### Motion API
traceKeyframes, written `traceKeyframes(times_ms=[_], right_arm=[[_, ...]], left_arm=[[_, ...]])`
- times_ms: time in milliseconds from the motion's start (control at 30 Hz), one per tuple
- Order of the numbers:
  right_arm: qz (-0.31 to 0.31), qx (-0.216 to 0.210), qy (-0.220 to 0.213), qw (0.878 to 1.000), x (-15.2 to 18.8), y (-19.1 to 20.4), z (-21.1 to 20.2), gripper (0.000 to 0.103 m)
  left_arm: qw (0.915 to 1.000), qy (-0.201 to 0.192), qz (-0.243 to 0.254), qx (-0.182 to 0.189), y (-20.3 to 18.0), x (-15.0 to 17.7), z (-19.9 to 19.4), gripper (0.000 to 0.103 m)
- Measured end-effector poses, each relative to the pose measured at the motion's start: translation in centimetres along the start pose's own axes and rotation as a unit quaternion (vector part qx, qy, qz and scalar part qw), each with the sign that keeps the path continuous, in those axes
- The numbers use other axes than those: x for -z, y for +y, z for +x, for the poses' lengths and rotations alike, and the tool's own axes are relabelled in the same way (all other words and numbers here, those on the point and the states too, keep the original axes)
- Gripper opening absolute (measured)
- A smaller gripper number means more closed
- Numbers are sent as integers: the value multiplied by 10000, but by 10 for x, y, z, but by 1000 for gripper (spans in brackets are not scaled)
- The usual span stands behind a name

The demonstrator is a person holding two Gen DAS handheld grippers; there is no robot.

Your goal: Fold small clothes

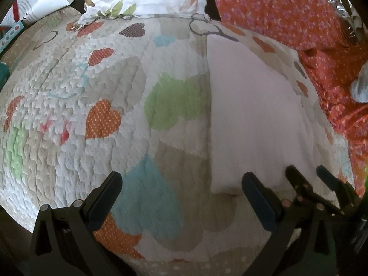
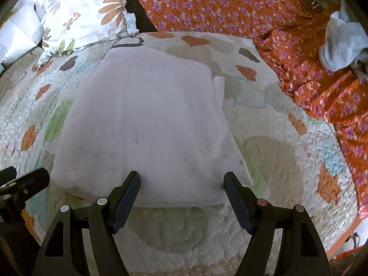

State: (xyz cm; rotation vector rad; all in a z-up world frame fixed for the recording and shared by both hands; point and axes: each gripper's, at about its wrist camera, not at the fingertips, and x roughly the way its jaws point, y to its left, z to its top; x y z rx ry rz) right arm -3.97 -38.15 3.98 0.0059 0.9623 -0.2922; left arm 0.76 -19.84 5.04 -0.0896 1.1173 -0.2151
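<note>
A white folded garment (image 2: 147, 126) lies flat on the heart-patterned quilt (image 2: 276, 161). In the left wrist view the garment (image 1: 248, 115) lies to the right of centre. My right gripper (image 2: 181, 184) is open and empty, its fingertips over the garment's near edge. My left gripper (image 1: 181, 184) is open and empty, over bare quilt (image 1: 92, 92) just left of the garment's near corner. The right gripper's fingers (image 1: 299, 179) show at the lower right of the left wrist view, and the left gripper's fingers (image 2: 25, 179) show at the left edge of the right wrist view.
An orange flowered cloth (image 2: 230, 7) covers the back and right of the bed. A floral pillow (image 2: 87, 16) lies at the back left. A pale grey-white garment (image 2: 340, 43) sits crumpled at the far right on the orange cloth.
</note>
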Motion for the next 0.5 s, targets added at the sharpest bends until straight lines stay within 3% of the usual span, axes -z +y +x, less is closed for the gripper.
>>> traceKeyframes(times_ms=[167,500], right_arm=[[-96,88,26,9999,-5,7,0,79],[-97,-140,-32,9998,-7,12,-6,80]], left_arm=[[9999,-75,-91,16,6,-5,-2,103],[9998,-138,-144,60,11,-8,-5,103]])
